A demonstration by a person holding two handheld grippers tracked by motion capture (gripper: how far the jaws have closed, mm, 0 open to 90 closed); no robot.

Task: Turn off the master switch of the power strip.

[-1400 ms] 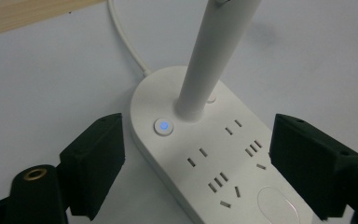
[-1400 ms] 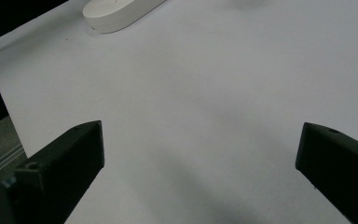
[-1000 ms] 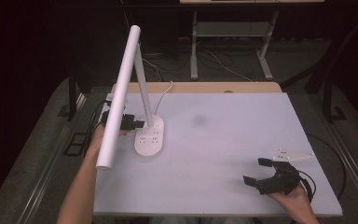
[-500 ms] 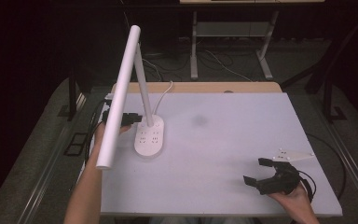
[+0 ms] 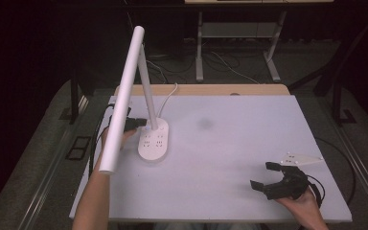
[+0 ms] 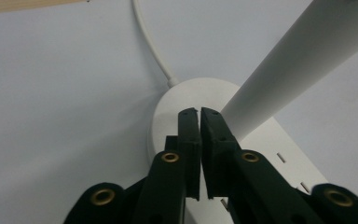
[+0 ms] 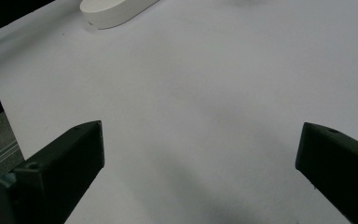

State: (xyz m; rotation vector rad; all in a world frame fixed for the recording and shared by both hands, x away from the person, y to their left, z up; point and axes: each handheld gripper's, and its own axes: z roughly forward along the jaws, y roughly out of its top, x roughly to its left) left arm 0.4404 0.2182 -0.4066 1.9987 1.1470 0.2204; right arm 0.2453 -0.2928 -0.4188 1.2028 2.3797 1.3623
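A white desk lamp stands at the table's left, with an oval socket base (image 5: 154,143), a slanted stem (image 5: 146,86) and a long bar head (image 5: 122,100). My left gripper (image 5: 143,125) is shut with nothing between its jaws. Its tips (image 6: 199,113) sit at the base's back end (image 6: 168,105), right beside the stem (image 6: 289,60). I cannot tell whether they touch. My right gripper (image 5: 261,175) is held open low over the front right of the table. In its own view the right gripper (image 7: 200,140) has bare table between its wide jaws and the lamp base (image 7: 116,11) far off.
The lamp's white cable (image 6: 149,46) runs from the base toward the table's far edge (image 5: 201,89). The white table top (image 5: 230,143) lies between the two grippers. Dark floor and a desk frame (image 5: 239,33) lie beyond the table.
The left forearm has shifted slightly to the right, and the left gripper stays shut at the lamp's base. The right gripper has not moved.
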